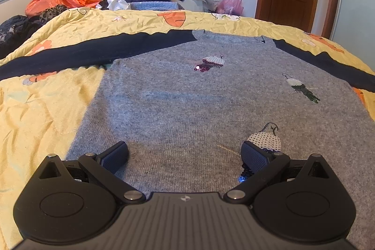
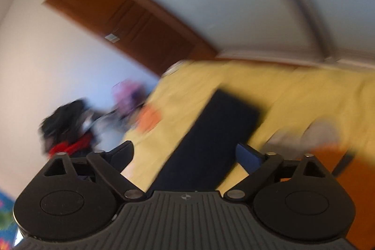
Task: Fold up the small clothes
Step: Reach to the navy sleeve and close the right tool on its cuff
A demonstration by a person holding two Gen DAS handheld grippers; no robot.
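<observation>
Both grippers gape empty, left (image 1: 185,154) over the sweater (image 1: 187,97), right (image 2: 185,155) above its sleeve (image 2: 211,132), which I judge needs pinching and folding inward.

Left gripper (image 1: 185,156): you held it tilted downward, fingers (image 1: 116,155) at 9 and 3 o'clock, jaws spread wide, nothing between the pads | Right gripper (image 2: 185,156): you held it rolled sideways, view blurred, jaws wide apart, pads pressing on nothing.
</observation>
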